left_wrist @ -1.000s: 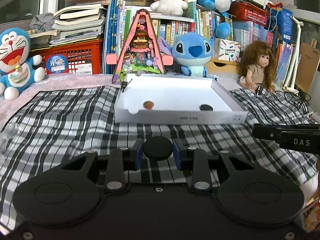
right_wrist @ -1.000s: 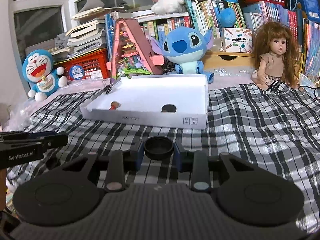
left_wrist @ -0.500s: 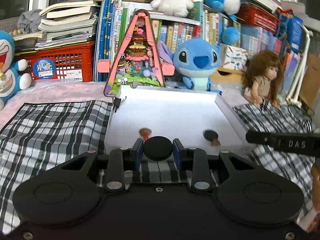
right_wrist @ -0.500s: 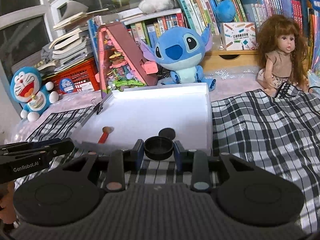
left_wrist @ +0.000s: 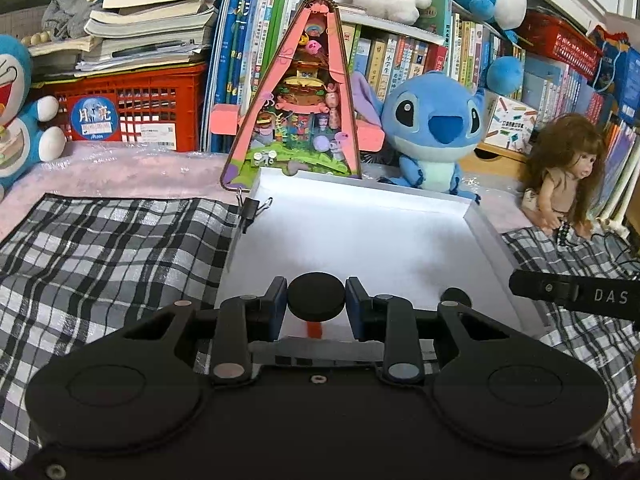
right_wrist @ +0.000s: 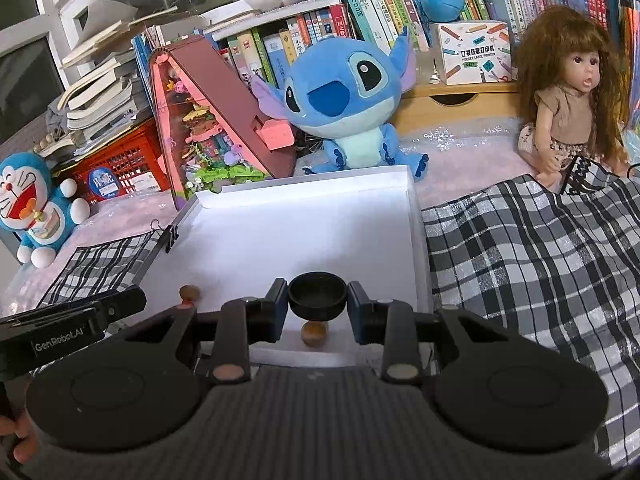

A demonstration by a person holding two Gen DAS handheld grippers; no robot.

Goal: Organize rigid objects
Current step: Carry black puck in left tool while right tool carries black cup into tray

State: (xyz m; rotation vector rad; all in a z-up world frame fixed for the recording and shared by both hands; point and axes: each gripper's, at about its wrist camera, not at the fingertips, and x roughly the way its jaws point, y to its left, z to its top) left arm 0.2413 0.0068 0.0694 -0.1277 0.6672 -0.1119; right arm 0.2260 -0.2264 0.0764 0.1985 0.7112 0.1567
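Black and round, a flat disc [left_wrist: 316, 300] sits pinched between the blue pads of the left gripper [left_wrist: 316, 303], held above the near edge of the white tray [left_wrist: 486, 232]. The right gripper [right_wrist: 317, 303] is likewise closed on a shallow black cap [right_wrist: 317, 297], hollow side up, also over the tray's near end.

Below the left gripper's disc a short red stub [left_wrist: 315, 330] shows, part of something lying on the tray floor. Under the right gripper's cap lies a small brown wooden knob [right_wrist: 313, 333], and a second brown knob [right_wrist: 188, 293] rests further left in the tray.

Risks, as a judgement: both pieces are thin and gripped only at their rims, so a slight tilt could let either twist out and roll. Released from this height, the disc or cap may land on the pieces directly beneath and bounce, or skid over the low tray wall onto the checked cloth [right_wrist: 540, 264]. The two grippers are near each other, so one drifting sideways could knock the other.

Only the right wrist view shows that the cap is hollow and that two brown knobs lie in the tray; the left wrist view hides most of them behind its own fingers. The left view alone shows a dark round piece [left_wrist: 455, 295] near the tray's right wall.
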